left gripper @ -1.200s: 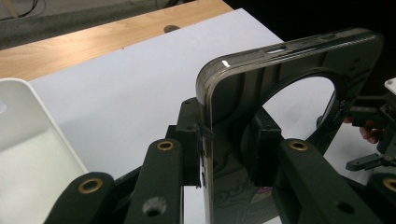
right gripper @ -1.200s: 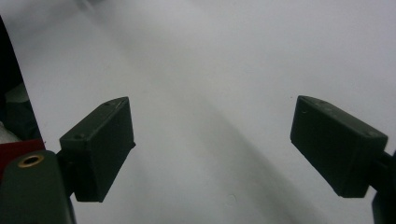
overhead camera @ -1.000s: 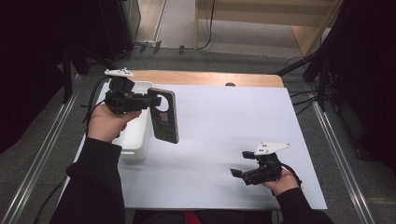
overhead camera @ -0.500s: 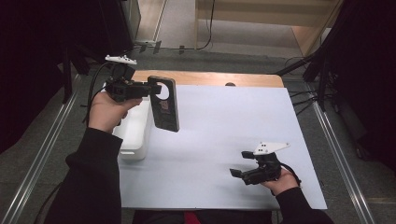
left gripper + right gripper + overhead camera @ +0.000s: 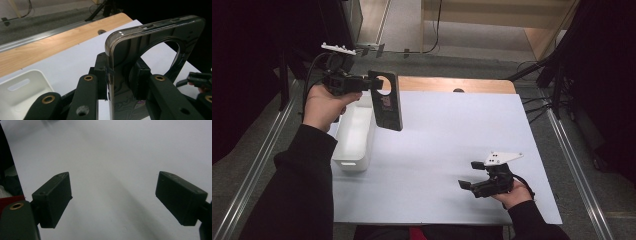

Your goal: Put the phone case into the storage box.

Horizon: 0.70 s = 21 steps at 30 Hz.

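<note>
While seen from the high view, left gripper (image 5: 371, 83) clamped on top end of phone case (image 5: 386, 101), held in the air above far end of white bin (image 5: 353, 135); long axis hanging down, slightly tilted toward table (image 5: 452, 130). Right gripper (image 5: 469, 175) well apart at near right, low over table, so left hand nearer by far.

From left gripper view: pads pinching case (image 5: 140, 75) edge beside round cutout, bin (image 5: 25, 90) below left.

From right gripper view: jaws wide, nothing between, bare table (image 5: 112, 152) beneath.
</note>
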Each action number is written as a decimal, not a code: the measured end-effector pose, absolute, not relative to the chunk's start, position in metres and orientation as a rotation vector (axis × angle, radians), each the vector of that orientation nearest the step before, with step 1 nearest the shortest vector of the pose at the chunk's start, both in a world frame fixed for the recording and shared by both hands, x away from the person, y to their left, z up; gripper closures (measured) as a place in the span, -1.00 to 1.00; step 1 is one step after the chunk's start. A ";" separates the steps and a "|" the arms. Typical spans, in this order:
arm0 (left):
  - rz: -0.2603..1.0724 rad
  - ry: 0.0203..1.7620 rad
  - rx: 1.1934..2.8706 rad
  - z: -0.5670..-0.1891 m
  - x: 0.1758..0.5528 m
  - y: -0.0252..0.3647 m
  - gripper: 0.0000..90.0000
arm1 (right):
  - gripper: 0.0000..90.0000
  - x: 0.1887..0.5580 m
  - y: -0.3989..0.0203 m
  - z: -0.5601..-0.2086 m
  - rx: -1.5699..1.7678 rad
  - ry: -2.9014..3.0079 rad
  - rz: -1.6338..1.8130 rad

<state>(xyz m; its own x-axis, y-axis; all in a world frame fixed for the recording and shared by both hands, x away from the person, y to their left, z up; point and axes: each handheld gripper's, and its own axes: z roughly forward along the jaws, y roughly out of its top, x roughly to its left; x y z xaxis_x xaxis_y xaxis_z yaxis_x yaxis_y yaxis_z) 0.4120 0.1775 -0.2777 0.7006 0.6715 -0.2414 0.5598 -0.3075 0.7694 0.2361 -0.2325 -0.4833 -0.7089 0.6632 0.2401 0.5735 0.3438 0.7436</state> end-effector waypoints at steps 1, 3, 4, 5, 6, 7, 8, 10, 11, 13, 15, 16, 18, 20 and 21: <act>0.144 0.946 1.990 -0.277 0.414 0.180 0.57 | -0.72 0.236 -0.232 -0.483 1.149 2.488 1.310; 0.149 0.955 1.980 -0.275 0.416 0.183 0.57 | -0.72 0.236 -0.232 -0.483 1.146 2.489 1.310; 0.148 0.953 1.978 -0.273 0.418 0.185 0.57 | -0.72 0.236 -0.232 -0.483 1.144 2.491 1.311; 0.149 0.958 1.970 -0.273 0.418 0.186 0.57 | -0.72 0.236 -0.232 -0.484 1.145 2.495 1.312; 0.163 0.961 1.976 -0.271 0.420 0.188 0.57 | -0.72 0.236 -0.232 -0.484 1.147 2.496 1.310; 0.176 0.967 1.979 -0.270 0.420 0.190 0.57 | -0.72 0.237 -0.232 -0.484 1.148 2.497 1.307; 0.183 0.970 1.981 -0.270 0.421 0.191 0.57 | -0.72 0.237 -0.232 -0.484 1.144 2.499 1.304; 0.197 0.985 1.987 -0.268 0.424 0.194 0.57 | -0.72 0.237 -0.233 -0.484 1.142 2.499 1.301; 0.203 0.992 1.987 -0.268 0.425 0.195 0.57 | -0.72 0.237 -0.233 -0.484 1.142 2.493 1.302; 0.219 1.002 1.979 -0.265 0.427 0.198 0.57 | -0.72 0.237 -0.234 -0.483 1.143 2.492 1.309; 0.227 1.003 1.979 -0.263 0.428 0.200 0.57 | -0.72 0.237 -0.235 -0.483 1.150 2.483 1.311; 0.235 1.007 1.979 -0.261 0.428 0.201 0.57 | -0.72 0.237 -0.236 -0.483 1.155 2.481 1.312; 0.248 1.016 1.983 -0.260 0.431 0.203 0.57 | -0.72 0.237 -0.237 -0.483 1.157 2.481 1.311; 0.258 1.022 1.990 -0.260 0.434 0.205 0.57 | -0.72 0.236 -0.238 -0.483 1.164 2.476 1.309; 0.263 1.025 1.991 -0.260 0.435 0.205 0.57 | -0.72 0.236 -0.238 -0.483 1.167 2.478 1.308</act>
